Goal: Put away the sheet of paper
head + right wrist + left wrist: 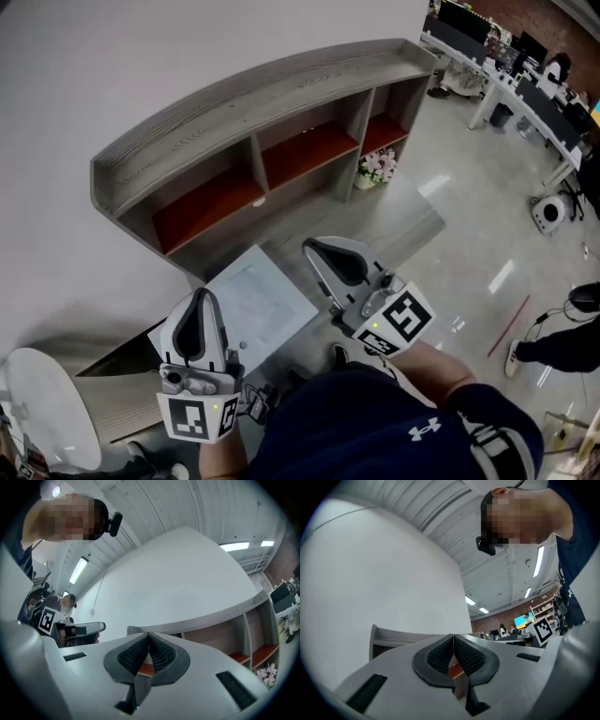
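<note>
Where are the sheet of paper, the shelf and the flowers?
sheet of paper (258,300): head view, its middle.
shelf (253,98): head view, its top board.
flowers (378,167): head view, the blooms.

The long grey wooden shelf unit (253,98) stands against the white wall (141,47). The white sheet of paper (258,300) is in front of it, the pink flowers (377,167) by its right end.
</note>
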Motion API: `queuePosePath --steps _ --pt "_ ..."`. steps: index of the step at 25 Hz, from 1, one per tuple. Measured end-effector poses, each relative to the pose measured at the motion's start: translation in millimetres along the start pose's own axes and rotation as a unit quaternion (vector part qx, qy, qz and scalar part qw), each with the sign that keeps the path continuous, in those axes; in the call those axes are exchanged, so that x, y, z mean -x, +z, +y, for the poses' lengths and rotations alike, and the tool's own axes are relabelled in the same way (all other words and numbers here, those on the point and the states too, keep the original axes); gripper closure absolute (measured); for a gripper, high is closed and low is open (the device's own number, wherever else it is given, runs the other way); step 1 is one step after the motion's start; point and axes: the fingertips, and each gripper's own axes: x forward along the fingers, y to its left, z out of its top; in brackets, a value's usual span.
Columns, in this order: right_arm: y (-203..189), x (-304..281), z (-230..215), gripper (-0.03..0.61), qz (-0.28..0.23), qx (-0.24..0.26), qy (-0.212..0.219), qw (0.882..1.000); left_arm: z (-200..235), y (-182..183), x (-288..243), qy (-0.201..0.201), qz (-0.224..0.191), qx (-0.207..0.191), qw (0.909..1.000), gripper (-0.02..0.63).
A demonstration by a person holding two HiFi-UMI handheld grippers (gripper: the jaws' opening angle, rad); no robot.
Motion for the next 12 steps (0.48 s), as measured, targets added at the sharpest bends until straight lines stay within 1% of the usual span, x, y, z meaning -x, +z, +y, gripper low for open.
queuePosePath --steps 4,12 --pt "3 5 2 0.565 0.002 0.021 -0.006 1.0 -5 -15 -5 -0.011 0.015 0.024 0.9995 0.597" --pt "3 9 -1 0.565 0.006 0.024 -0.02 0.999 -13 -31 -11 -0.032 0.037 0.046 0.9978 0.597"
